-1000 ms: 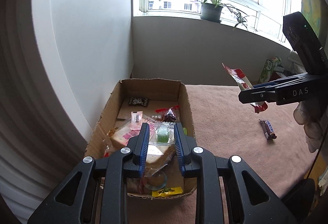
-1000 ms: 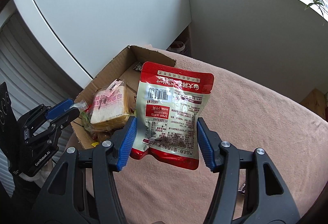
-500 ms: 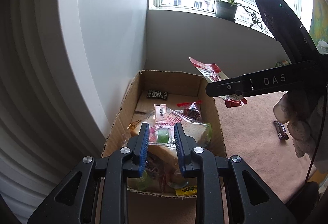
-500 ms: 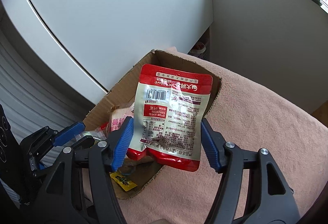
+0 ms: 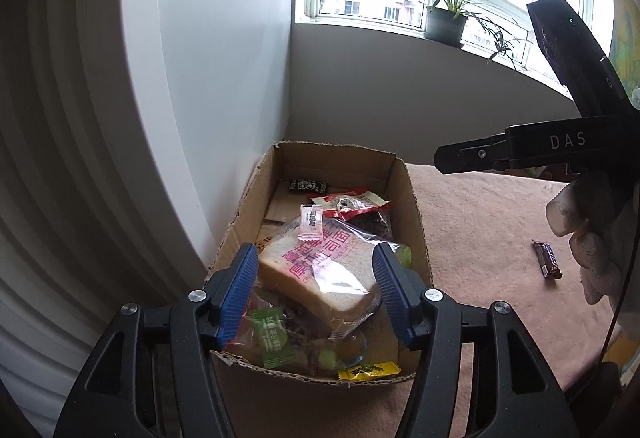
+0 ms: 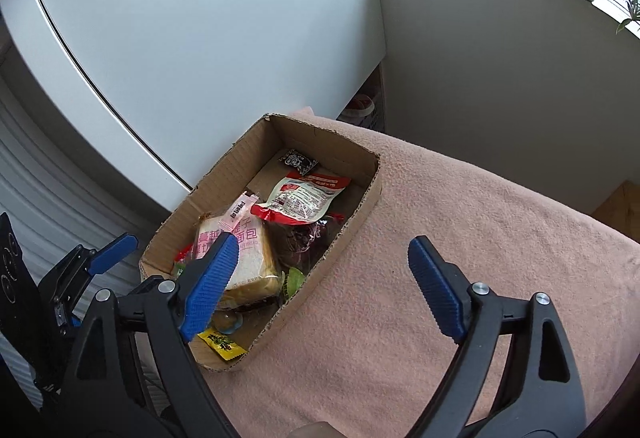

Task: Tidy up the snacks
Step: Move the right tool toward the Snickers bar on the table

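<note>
A cardboard box [image 5: 417,213] [image 6: 362,211] sits on the pink cloth and holds several snacks. A red and white pouch [image 6: 305,198] [image 5: 352,202] lies in its far half. A bagged bread slice [image 5: 320,270] [image 6: 248,258] lies in the near half, with a small pink sachet [image 5: 311,222] on it and a green candy [image 5: 270,334] in front. My left gripper [image 5: 316,288] is open and empty above the box's near end. My right gripper [image 6: 320,286] is open and empty above the box's right wall.
A chocolate bar [image 5: 547,260] lies on the pink cloth [image 6: 460,222] right of the box. A white cabinet wall [image 6: 200,37] stands close behind the box. A potted plant [image 5: 446,19] sits on the windowsill. A yellow packet [image 6: 222,344] lies at the box's near corner.
My right gripper opened and let the red and white pouch fall into the box. My left gripper opened and released the green candy, which now lies in the box.
</note>
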`<state>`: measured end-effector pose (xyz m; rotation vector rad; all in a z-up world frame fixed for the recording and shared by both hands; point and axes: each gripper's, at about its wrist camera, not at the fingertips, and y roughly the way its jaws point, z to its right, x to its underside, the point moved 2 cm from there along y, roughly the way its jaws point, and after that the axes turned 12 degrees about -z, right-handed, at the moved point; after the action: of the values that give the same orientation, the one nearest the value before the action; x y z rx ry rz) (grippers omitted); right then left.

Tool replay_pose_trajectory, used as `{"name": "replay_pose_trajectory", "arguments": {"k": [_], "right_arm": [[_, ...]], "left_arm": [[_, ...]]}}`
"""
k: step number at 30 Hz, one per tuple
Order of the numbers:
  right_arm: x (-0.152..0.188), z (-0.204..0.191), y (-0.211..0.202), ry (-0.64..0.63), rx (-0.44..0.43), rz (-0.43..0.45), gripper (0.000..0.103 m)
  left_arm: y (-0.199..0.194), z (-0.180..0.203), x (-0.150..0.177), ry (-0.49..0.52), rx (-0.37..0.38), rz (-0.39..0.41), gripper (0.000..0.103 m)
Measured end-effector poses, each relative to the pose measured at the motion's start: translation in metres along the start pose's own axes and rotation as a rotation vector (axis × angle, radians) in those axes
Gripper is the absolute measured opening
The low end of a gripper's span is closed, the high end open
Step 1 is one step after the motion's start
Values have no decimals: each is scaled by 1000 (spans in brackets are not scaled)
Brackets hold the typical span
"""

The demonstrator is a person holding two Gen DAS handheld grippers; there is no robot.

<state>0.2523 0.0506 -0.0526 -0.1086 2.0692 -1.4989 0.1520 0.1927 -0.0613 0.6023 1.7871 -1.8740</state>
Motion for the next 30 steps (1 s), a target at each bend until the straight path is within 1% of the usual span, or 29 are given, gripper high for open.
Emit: {"name": "replay_pose_trajectory", "arguments": {"k": [5,10,13,16,20,22,26,30], "right_arm": [[22,27,-31,31,28,31,89],[56,66,-64,67,75,59,89],[79,96,-82,118,110,66,90],[106,127,-94,186,131,74,94],[140,158,-97,258,157,74,95],[154,167,-94,281,153,64,95],[175,176,-82,298,158,38,95],[185,176,-66,309,132,12,95]], "left_arm": [[-11,8,2,3,11,15,59],[-24,15,7,-6,32,28,62],[-33,22,14,4,39,38,62],[-37,30,21,12,48,43,67],[-42,42,36,19,50,51,67],[-42,47,46,19,58,43,67],[-41,56,64,13,58,23,67],[-44,63,76,12,60,13,67]]}}
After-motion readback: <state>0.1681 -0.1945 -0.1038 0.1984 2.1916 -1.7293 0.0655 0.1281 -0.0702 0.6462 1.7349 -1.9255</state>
